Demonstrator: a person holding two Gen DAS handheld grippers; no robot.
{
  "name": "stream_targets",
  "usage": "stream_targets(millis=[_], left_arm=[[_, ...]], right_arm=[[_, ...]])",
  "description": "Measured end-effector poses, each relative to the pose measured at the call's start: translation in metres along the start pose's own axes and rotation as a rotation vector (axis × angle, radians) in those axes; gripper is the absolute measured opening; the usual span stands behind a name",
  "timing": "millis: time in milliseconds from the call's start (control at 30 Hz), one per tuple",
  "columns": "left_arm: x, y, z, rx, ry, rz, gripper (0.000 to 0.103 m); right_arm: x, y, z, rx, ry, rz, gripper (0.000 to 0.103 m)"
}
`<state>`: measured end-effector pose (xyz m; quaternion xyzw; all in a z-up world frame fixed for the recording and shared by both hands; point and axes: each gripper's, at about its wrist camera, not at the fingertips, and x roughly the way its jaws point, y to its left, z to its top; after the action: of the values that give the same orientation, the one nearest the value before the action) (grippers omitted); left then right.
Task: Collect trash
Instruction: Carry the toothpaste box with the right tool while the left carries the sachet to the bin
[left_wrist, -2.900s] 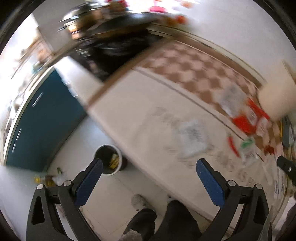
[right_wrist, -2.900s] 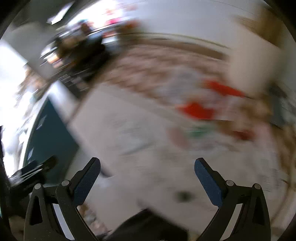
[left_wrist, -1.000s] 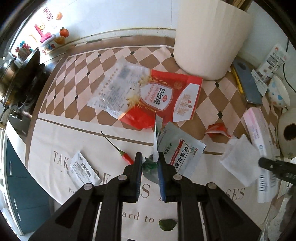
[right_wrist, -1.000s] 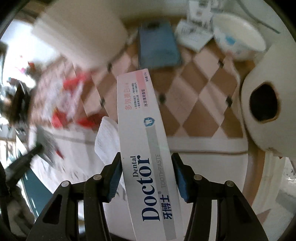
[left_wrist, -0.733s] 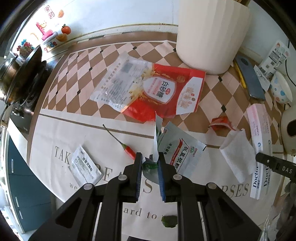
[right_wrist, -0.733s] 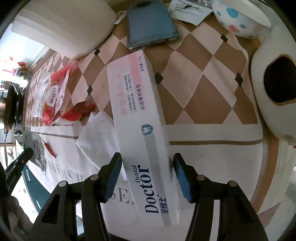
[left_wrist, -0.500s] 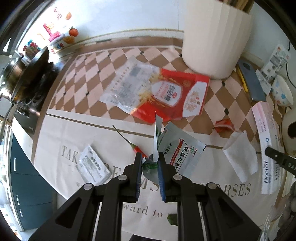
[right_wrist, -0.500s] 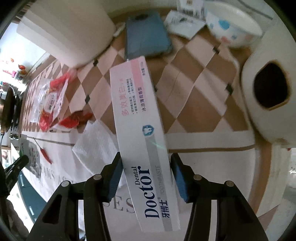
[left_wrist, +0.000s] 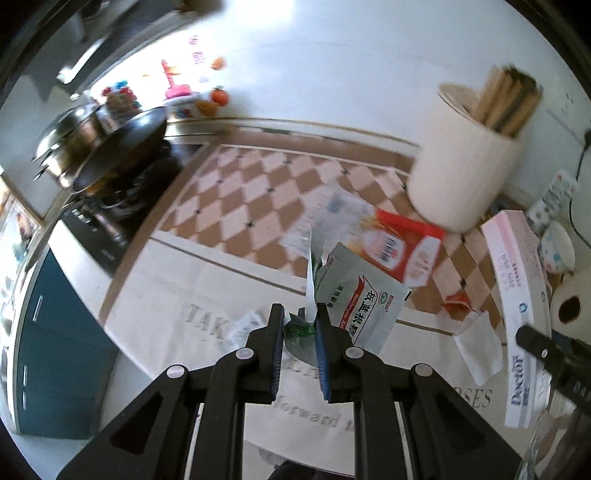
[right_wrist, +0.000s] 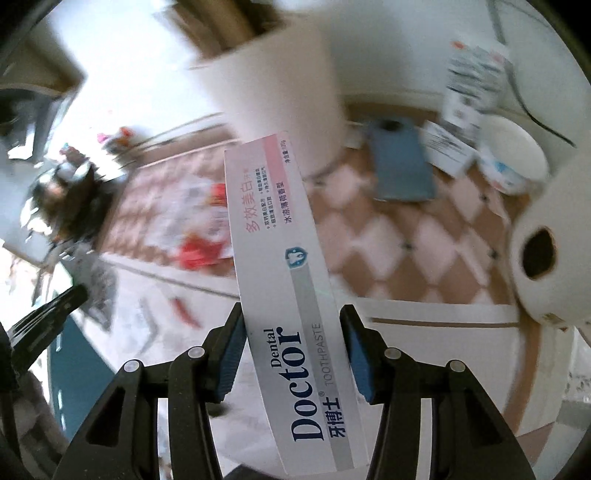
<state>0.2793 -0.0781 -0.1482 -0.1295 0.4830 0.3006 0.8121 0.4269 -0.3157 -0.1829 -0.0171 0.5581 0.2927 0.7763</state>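
Observation:
My left gripper (left_wrist: 300, 322) is shut on a silver sachet wrapper (left_wrist: 357, 297) with green and red print, held above the counter. My right gripper (right_wrist: 292, 332) is shut on a long white and pink toothpaste box (right_wrist: 282, 266), also lifted off the counter; the same toothpaste box (left_wrist: 515, 291) and one right finger (left_wrist: 543, 350) show at the right of the left wrist view. A red and clear sugar bag (left_wrist: 388, 240), a white tissue (left_wrist: 478, 347) and a small red wrapper (left_wrist: 456, 301) lie on the counter below.
A tall cream utensil holder (left_wrist: 469, 162) stands at the back right. A wok and pots (left_wrist: 107, 147) sit on the stove at left. A paper roll (right_wrist: 546, 251), a white bowl (right_wrist: 511, 158) and a blue phone (right_wrist: 400, 170) lie at right. Blue cabinets (left_wrist: 51, 332) are below the counter edge.
Both grippers have risen from the counter with their loads and tilted up, so the wall and stove come into view. The toothpaste box has left the tablecloth.

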Motion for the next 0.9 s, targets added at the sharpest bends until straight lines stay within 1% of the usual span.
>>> stream_targets(millis=[167, 233, 300, 433, 467, 567, 633, 667, 733, 833, 867, 900], left_arm=[[-0.014, 0.056, -0.013, -0.089, -0.029, 0.045, 0.013], [-0.019, 0.084, -0.022, -0.136, -0.035, 0.070, 0.013], [-0.025, 0.116, -0.034, -0.188, -0.038, 0.107, 0.013], [-0.031, 0.186, -0.068, -0.302, -0.018, 0.174, 0.013], [-0.030, 0.205, -0.079, -0.333, -0.007, 0.194, 0.013], [-0.025, 0.253, -0.109, -0.415, 0.030, 0.236, 0.013], [-0.016, 0.288, -0.136, -0.482, 0.067, 0.260, 0.013], [-0.007, 0.310, -0.152, -0.518, 0.093, 0.271, 0.013], [0.008, 0.336, -0.176, -0.567, 0.131, 0.280, 0.013], [0.046, 0.385, -0.218, -0.644, 0.200, 0.287, 0.013], [0.066, 0.405, -0.236, -0.682, 0.229, 0.275, 0.013], [0.083, 0.418, -0.249, -0.709, 0.252, 0.262, 0.013]], right_arm=[[-0.001, 0.078, -0.007, -0.124, 0.006, 0.089, 0.053], [0.004, 0.115, -0.012, -0.190, 0.021, 0.120, 0.053], [0.009, 0.144, -0.018, -0.235, 0.036, 0.143, 0.053], [0.029, 0.222, -0.047, -0.361, 0.089, 0.194, 0.052], [0.033, 0.234, -0.053, -0.382, 0.099, 0.201, 0.052], [0.056, 0.293, -0.086, -0.474, 0.154, 0.232, 0.052], [0.074, 0.331, -0.110, -0.527, 0.192, 0.248, 0.052], [0.081, 0.343, -0.120, -0.544, 0.206, 0.253, 0.052], [0.108, 0.380, -0.150, -0.602, 0.252, 0.263, 0.052], [0.149, 0.423, -0.193, -0.673, 0.311, 0.264, 0.052], [0.161, 0.435, -0.207, -0.694, 0.329, 0.262, 0.052], [0.183, 0.451, -0.226, -0.721, 0.351, 0.253, 0.052]])
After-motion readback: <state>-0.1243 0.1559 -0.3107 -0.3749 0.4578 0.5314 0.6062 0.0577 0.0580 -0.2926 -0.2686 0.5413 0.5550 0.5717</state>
